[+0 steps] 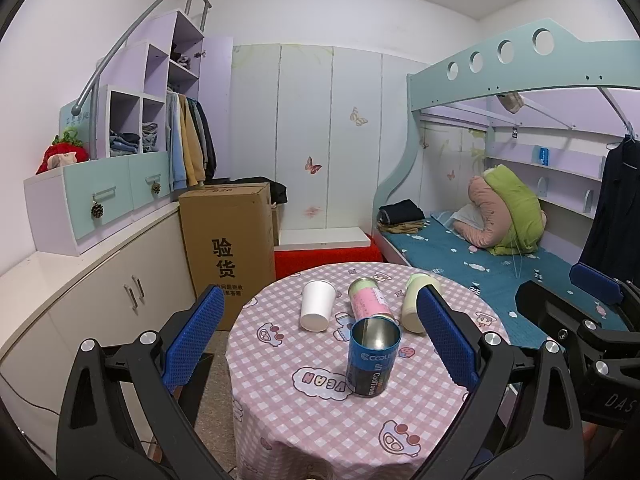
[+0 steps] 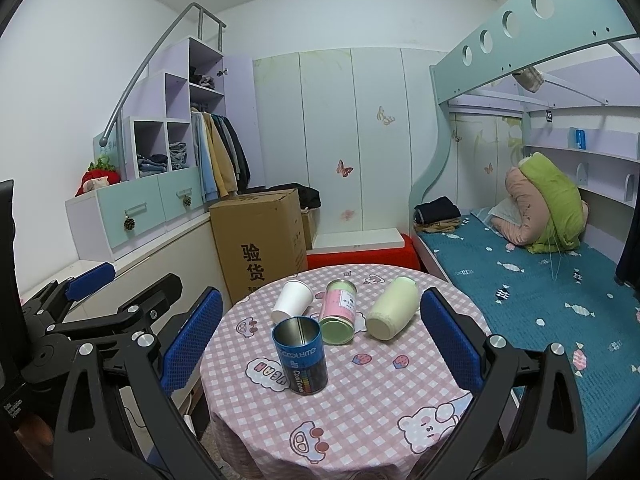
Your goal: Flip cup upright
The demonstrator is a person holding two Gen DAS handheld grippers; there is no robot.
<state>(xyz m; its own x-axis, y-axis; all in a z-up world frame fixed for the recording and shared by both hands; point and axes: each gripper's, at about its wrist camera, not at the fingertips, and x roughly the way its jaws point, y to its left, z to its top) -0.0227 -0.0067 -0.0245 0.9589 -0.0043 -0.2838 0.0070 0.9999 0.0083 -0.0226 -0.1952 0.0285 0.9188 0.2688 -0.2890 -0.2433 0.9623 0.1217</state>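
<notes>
A round table with a pink checked cloth (image 1: 320,420) (image 2: 360,400) holds several containers. A blue can (image 1: 374,356) (image 2: 301,354) stands upright with its mouth open upward. A white paper cup (image 1: 316,306) (image 2: 291,301) lies on its side. A pink can (image 1: 370,299) (image 2: 340,312) and a pale green cup (image 1: 418,304) (image 2: 393,307) also lie on their sides. My left gripper (image 1: 320,336) is open and empty, short of the blue can. My right gripper (image 2: 322,336) is open and empty, held back from the table.
A cardboard box (image 1: 228,248) (image 2: 260,240) stands left of the table. A bunk bed with a blue sheet (image 1: 500,256) (image 2: 540,280) is on the right. White cabinets (image 1: 80,300) run along the left wall. Each gripper shows at the edge of the other's view.
</notes>
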